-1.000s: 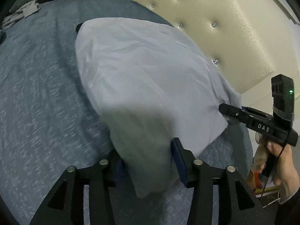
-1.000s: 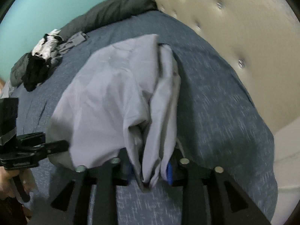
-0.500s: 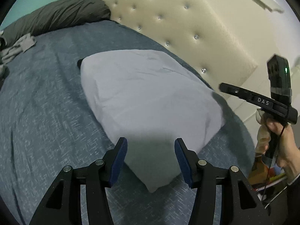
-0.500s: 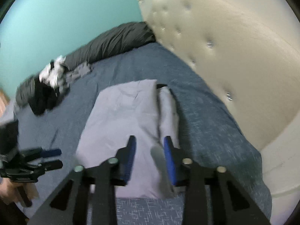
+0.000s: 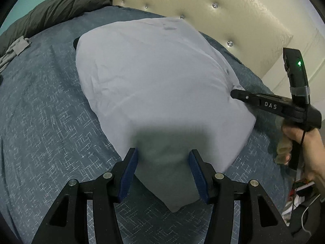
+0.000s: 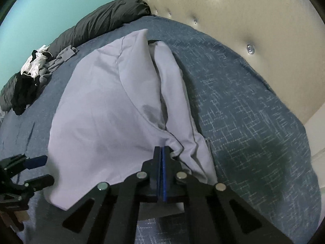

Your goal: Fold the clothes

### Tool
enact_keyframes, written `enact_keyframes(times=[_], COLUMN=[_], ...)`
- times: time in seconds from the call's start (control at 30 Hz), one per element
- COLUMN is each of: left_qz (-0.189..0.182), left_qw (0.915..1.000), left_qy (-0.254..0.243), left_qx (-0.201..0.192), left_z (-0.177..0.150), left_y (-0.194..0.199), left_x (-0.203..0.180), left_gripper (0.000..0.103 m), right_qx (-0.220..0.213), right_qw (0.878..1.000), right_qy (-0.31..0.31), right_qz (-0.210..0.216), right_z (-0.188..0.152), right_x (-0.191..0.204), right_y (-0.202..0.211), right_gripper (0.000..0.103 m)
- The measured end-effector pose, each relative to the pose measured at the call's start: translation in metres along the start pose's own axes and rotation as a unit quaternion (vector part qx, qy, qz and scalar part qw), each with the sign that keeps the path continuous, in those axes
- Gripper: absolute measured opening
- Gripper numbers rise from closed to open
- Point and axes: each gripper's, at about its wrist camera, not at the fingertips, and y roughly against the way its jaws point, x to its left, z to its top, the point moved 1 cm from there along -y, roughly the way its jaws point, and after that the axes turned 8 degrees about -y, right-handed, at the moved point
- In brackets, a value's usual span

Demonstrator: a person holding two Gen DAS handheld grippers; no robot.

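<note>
Clothes in a dark and white heap lie far left on the blue bed. Nearer, the left claw gapes wide over the near corner of the pale lavender garment, gripping nothing. At right, the right claw is pinched on a bunched fold of that garment; a hand grips its handle, the arm cut off.

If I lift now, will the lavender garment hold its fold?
Probably not: the lavender garment looks thin and floppy, bunching at the right hand-held gripper. It likely sags, since the left hand-held gripper is open.
</note>
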Motion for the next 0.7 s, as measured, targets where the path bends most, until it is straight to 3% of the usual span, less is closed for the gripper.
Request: enact_keyframes(times=[0.2, 0.33, 0.43, 0.57, 0.7], left_qz=[0.006, 0.019, 0.021, 0.015, 0.014], left_qw=[1.0, 0.9998, 0.9997, 0.9999, 0.9998], left_qy=[-0.004, -0.004, -0.004, -0.001, -0.007], left_qx=[-0.001, -0.011, -0.007, 0.005, 0.011], left_z=[-0.001, -0.001, -0.004, -0.009, -0.012], left_y=[0.003, 0.011, 0.01, 0.003, 0.0], left_x=[0.0, 0.002, 0.001, -0.001, -0.002], left_gripper=[0.057, 0.057, 0.057, 0.057, 0.057], right_qx=[0.014, -0.039, -0.043, -0.013, -0.016], right_qw=[1.0, 0.999, 0.998, 0.998, 0.999], right_qy=[0.002, 0.017, 0.023, 0.01, -0.013], right_qz=[-0.012, -0.026, -0.04, -0.057, -0.043], right_z=[0.012, 0.016, 0.009, -0.009, -0.007], right_x=[0.005, 0.01, 0.003, -0.018, -0.018], right_y=[0.01, 0.045, 0.051, 0.031, 0.01], right_gripper=[0.0, 0.0, 0.0, 0.0, 0.0])
